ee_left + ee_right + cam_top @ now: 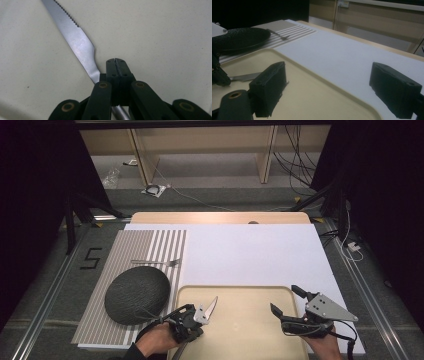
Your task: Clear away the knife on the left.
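Steel blade first: the table knife (75,42) runs up and away from the left gripper (117,61) in the left gripper view, its serrated edge plain to see near the top, its handle passing under the black jaws, which are pressed together with no gap between them. They are clenched on the knife at the neck, where blade meets handle.

From the high view the same knife (207,310) pokes out of the left gripper (196,316), tip aimed up and to the right, over the near left part of the cream tray (250,340). That view also gives the wider layout: a dark round plate (137,294) on a striped placemat (125,255), just left of the tray, and a fork (159,262) lying on the mat beyond the plate.

Over to the right gripper view: its own jaws stand wide apart with nothing between them, over the tray's (317,100) far rim, and the knife's blade (245,76) shows low at the left.

Hands now. The left hand (156,340) comes in from the bottom edge, angled toward the tray. The right gripper (292,305) sits released over the tray's right side, jaws pointing up and left.
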`<state>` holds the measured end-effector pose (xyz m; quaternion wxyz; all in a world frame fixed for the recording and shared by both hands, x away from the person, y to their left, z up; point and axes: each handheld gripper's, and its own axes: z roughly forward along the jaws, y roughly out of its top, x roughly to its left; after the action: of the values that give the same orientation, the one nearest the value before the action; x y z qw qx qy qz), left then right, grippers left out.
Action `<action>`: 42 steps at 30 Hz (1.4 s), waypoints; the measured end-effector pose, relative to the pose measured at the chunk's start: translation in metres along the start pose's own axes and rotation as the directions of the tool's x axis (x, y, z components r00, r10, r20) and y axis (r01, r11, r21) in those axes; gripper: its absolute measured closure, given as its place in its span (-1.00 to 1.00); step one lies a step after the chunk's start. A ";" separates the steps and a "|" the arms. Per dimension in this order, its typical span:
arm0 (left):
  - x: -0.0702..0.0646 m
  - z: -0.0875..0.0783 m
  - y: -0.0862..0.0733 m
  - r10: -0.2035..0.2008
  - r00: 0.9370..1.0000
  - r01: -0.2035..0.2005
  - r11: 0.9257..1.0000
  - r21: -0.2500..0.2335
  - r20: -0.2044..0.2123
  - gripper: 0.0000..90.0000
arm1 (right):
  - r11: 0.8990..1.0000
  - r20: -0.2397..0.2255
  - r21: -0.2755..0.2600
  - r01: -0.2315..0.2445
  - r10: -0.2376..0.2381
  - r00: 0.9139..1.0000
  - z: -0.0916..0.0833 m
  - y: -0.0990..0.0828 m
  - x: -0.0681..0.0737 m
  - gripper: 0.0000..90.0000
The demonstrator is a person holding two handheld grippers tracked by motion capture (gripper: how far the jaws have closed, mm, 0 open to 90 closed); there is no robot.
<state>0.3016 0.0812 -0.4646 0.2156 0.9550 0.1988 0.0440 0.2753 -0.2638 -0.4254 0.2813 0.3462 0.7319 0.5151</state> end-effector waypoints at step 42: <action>0.026 -0.013 -0.026 -0.095 0.995 0.095 0.995 0.025 -0.012 0.98 | 1.000 -0.001 0.000 0.005 -0.005 1.000 0.000 0.000 0.000 -0.66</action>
<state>0.3136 0.1181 -0.4640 0.2040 0.9469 0.2457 0.0365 0.2750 -0.2640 -0.4254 0.2820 0.3442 0.7329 0.5147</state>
